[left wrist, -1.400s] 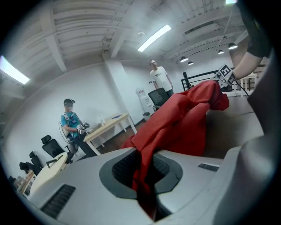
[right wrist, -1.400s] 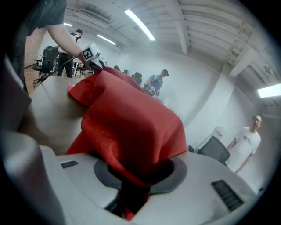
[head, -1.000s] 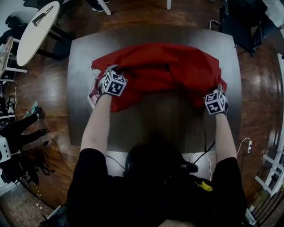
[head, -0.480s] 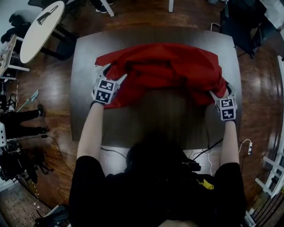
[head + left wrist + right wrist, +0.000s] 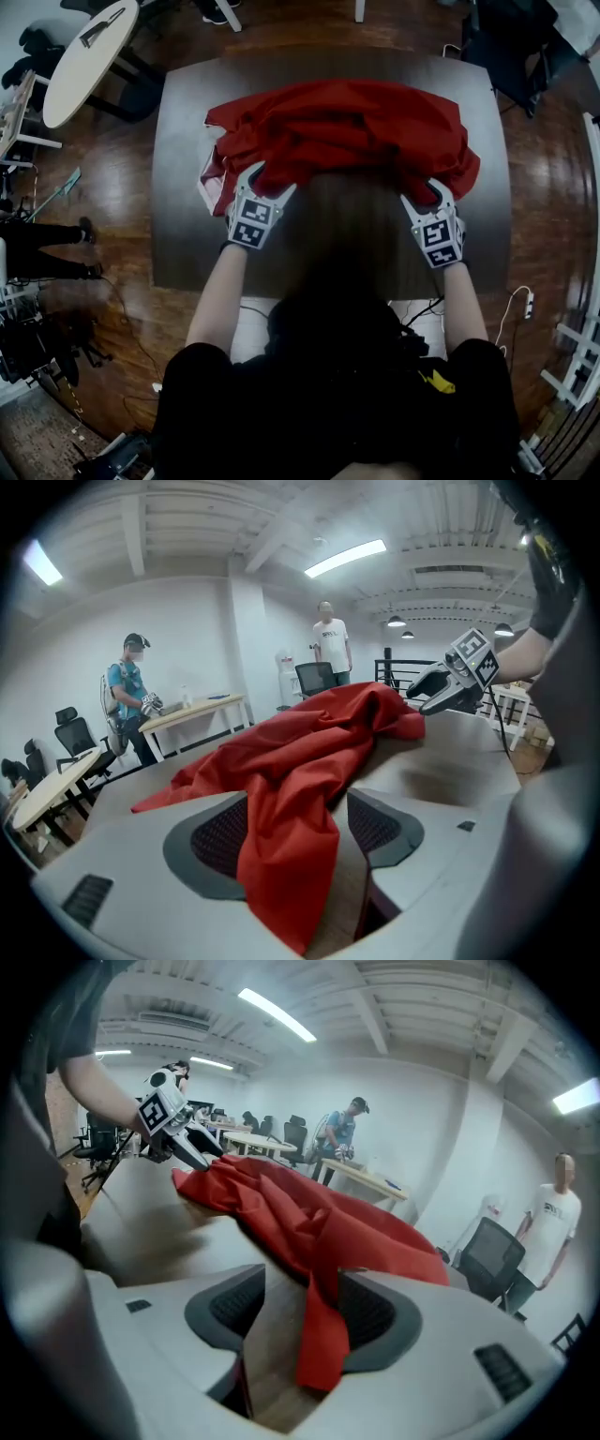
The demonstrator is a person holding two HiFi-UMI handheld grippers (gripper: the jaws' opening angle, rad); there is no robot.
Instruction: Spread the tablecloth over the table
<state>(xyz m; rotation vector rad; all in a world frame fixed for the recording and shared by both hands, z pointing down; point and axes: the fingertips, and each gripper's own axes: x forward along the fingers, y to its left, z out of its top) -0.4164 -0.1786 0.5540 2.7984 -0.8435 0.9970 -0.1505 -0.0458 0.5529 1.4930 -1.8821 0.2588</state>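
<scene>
The tablecloth (image 5: 347, 127) lies bunched in a red heap on the far half of the table (image 5: 187, 234), whose near half and side margins are bare; spreading is judged barely begun. The left tongs (image 5: 270, 178) are released, jaws just opened wide, a fold hanging loose between them. The right tongs (image 5: 424, 192) have just been closing but stand apart, cloth between them and not clamped. Gripping the near edge and drawing it flat remains.
</scene>
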